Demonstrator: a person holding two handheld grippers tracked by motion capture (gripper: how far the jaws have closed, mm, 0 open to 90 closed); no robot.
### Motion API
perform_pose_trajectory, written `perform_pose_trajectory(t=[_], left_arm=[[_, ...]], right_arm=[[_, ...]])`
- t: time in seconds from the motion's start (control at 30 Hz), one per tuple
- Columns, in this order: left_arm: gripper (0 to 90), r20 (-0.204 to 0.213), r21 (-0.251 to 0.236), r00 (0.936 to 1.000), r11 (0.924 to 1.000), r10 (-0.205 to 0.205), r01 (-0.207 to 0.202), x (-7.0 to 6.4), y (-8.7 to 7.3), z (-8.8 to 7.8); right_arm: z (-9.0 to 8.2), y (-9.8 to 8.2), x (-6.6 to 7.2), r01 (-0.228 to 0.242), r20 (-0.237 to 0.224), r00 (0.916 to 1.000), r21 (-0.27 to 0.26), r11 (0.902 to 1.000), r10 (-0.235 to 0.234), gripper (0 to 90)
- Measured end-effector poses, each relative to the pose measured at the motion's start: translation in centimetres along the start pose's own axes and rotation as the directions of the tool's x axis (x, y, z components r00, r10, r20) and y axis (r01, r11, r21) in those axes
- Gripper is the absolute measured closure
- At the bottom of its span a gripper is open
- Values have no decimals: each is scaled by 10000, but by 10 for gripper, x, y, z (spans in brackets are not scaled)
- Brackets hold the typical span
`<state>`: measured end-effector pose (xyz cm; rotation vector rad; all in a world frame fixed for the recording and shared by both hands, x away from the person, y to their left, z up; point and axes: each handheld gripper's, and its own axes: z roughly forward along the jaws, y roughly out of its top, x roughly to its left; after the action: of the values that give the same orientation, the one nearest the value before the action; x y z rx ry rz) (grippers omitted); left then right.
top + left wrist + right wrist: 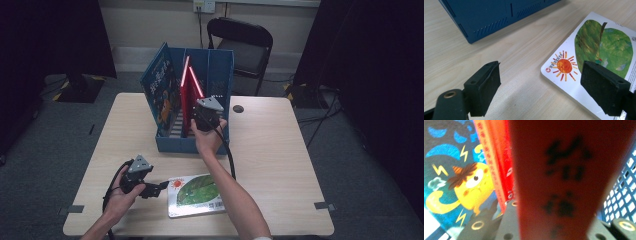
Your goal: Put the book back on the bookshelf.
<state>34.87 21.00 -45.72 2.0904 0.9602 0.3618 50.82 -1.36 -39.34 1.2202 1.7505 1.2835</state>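
A blue file rack (pixel 190 145) stands on the table (pixel 280 160), and its corner shows in the left gripper view (pixel 486 15). My right gripper (pixel 200 119) is over the rack's front, shut on a red book (pixel 196 86) that stands upright in a slot. In the right gripper view the red spine (pixel 564 170) sits between the two jaws. A blue picture book (pixel 160 87) with a yellow creature (pixel 469 187) leans in the left slot. My left gripper (pixel 540 85) is open, low over the table beside a flat green-apple book (pixel 604 47).
A second red book (pixel 494 157) stands between the held one and the blue book. A black chair (pixel 245 45) is behind the table. A round cable hole (pixel 238 108) lies right of the rack. The green-apple book (pixel 197 195) is near the front edge.
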Motion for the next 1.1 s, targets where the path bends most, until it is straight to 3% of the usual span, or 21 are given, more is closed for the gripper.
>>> perform_pose_trajectory(t=[0.37, 0.47, 0.73, 1.1], left_arm=[[161, 32, 2, 10000, 10000, -60, 60, -2, 0, 1], [161, 23, 12, 10000, 10000, -55, 55, -2, 0, 1], [161, -16, 92, 10000, 9999, 49, -49, -1, 0, 1], [161, -20, 87, 9999, 9999, -126, 126, -1, 0, 3]], right_arm=[[-14, -6, -8, 226, -717, 9972, 236, 9995, -209, 713], [-21, -6, -11, -38, -1215, 9925, 507, 9987, 99, 688], [-32, -11, -17, 145, -1797, 9837, 789, 9968, -1, 686], [-47, -26, -18, 486, -1966, 9799, 676, 9965, -344, 701]])
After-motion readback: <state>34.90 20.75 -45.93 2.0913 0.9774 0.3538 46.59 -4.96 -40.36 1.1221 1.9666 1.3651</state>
